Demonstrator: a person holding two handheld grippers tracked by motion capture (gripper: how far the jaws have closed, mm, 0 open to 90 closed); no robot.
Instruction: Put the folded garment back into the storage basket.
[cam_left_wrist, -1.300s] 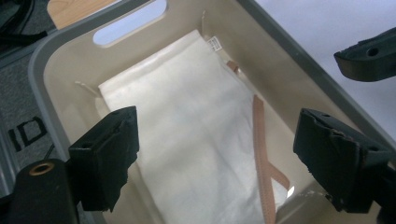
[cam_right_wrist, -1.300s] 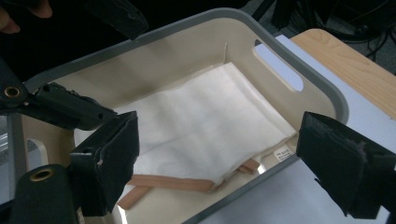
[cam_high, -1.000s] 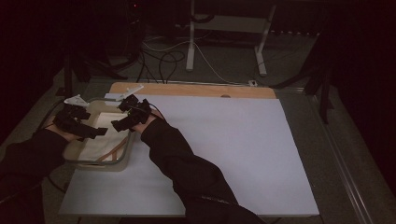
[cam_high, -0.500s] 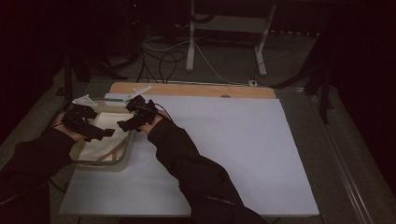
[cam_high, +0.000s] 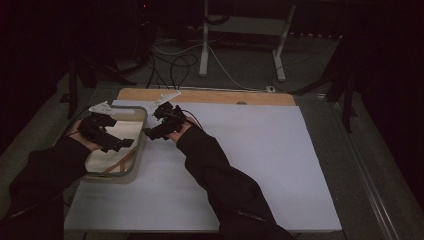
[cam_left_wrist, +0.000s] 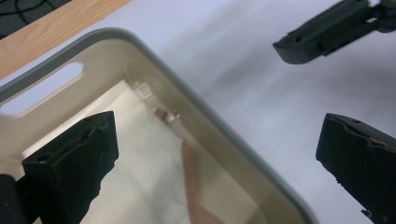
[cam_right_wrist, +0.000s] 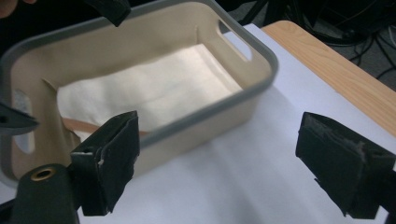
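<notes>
The cream basket is sitting at nine o'clock on the white sheet — a folded cloth and a wooden stick are lying inside. The left gripper is being held over it, jaws spread, nothing between; the right gripper, just beside its rim, is being held spread and empty too.

Your basket is cream inside with a grey rim – white cloth lining it. Black jaws, white sheet, pale wood table edge.
</notes>
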